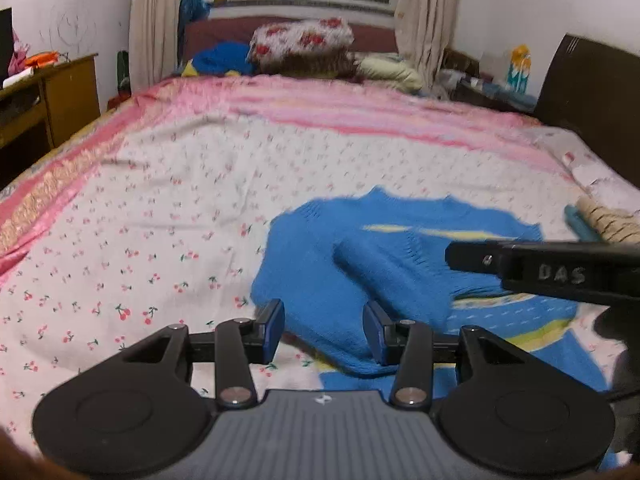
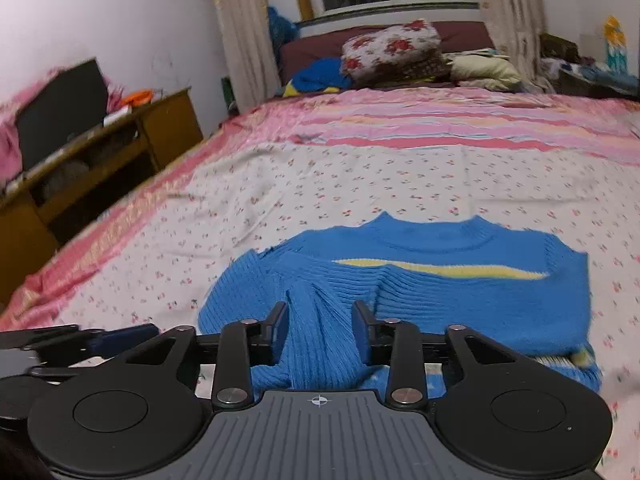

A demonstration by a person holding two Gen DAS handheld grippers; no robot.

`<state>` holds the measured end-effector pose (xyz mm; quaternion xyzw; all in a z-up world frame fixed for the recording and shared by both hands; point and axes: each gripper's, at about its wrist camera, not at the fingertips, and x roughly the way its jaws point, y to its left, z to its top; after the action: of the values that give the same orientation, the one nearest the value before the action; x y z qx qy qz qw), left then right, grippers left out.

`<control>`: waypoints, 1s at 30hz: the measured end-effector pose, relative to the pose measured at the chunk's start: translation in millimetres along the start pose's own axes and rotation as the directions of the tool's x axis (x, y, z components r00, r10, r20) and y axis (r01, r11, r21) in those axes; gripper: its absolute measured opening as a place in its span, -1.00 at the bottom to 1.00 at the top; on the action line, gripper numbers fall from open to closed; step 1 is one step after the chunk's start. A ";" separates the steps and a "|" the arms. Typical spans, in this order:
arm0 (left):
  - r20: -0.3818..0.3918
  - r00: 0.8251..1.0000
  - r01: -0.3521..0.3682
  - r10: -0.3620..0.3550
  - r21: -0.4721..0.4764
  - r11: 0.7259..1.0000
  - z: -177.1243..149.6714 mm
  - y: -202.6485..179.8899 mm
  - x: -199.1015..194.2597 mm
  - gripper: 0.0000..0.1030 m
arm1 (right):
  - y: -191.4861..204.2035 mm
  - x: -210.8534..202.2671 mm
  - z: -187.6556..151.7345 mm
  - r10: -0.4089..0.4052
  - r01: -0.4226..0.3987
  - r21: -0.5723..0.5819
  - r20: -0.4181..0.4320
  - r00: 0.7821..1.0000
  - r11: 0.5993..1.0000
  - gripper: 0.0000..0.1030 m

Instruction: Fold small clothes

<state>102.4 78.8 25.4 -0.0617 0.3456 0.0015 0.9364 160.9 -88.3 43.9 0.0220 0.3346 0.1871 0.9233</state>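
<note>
Right wrist view: a small blue knitted sweater [image 2: 440, 288] with a yellow stripe is seen spread on the cherry-print bedsheet [image 2: 360, 184], collar away from the camera, both sleeves already laid across the chest. The left sleeve [image 2: 320, 336] runs between the jaws of the right gripper [image 2: 320, 332], which stand partly apart; the pads appear clear of the knit, so the sleeve seems to be released rather than held. In the left wrist view the left gripper [image 1: 324, 332] is likewise partly open, with the sweater's side edge lying between its jaws and no squeeze visible on the cloth.

The step in hand is judged to be the setting-down of the folded sleeve. It would be done well if the jaws were opened fully before being drawn back, so that the ribbed knit is not dragged and the fold is left flat. The hem should then be taken at both corners and carried towards the collar.

As for writing, the letters "DAS" [image 1: 560, 274] can be read on the side of the right gripper in the left wrist view. No label can be made out on the sweater.
</note>
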 end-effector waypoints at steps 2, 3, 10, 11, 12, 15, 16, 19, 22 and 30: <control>-0.009 1.000 -0.001 0.001 -0.019 1.000 -2.2 8.2 11.5 -0.04 | 9.0 13.2 0.5 0.011 -0.012 -0.038 -0.031 0.999 0.999 -0.30; -0.012 1.000 -0.002 0.002 -0.030 1.000 -3.1 12.0 16.5 -0.04 | 13.8 20.4 0.4 0.010 -0.013 -0.056 -0.044 0.999 0.998 -0.30; -0.030 0.999 -0.034 0.033 -0.036 0.999 -9.3 27.3 41.1 -0.04 | 36.9 67.4 -3.7 -0.038 0.022 -0.157 -0.101 0.994 0.987 -0.62; -0.028 0.999 -0.034 0.033 -0.039 0.999 -9.0 27.6 42.5 -0.04 | 34.5 67.6 -3.4 -0.035 0.020 -0.146 -0.099 0.995 0.989 -0.85; -0.019 0.999 -0.034 0.033 -0.039 0.999 -8.4 27.4 43.4 -0.04 | 30.3 65.1 -2.3 -0.026 0.015 -0.127 -0.089 0.996 0.992 -0.90; 0.014 0.999 -0.033 0.033 -0.035 0.999 -5.4 23.1 43.0 -0.04 | 11.8 46.7 5.5 0.004 -0.005 -0.042 -0.027 1.000 0.999 -0.99; 0.022 0.999 -0.029 0.030 -0.030 0.999 -4.2 21.2 42.3 -0.04 | 4.1 40.2 8.8 0.005 -0.005 -0.010 -0.003 1.000 1.000 -1.00; 0.050 0.999 -0.014 0.015 -0.020 1.000 1.1 13.4 39.7 -0.04 | -24.8 20.5 19.8 -0.018 0.012 0.070 0.080 0.997 0.997 -1.00; 0.069 0.998 0.004 -0.003 -0.016 1.000 7.9 4.9 41.6 -0.03 | -61.7 3.6 29.2 -0.062 0.038 0.169 0.138 0.989 0.985 -1.00; 0.050 0.999 -0.001 0.004 -0.061 0.998 3.9 12.5 45.3 -0.02 | -25.6 33.3 19.4 0.116 -0.116 0.058 0.002 0.993 0.992 -0.65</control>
<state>138.9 89.9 -2.3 -0.0896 0.3217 0.0150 0.9425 204.9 -98.4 34.4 0.0679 0.3386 0.2307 0.9097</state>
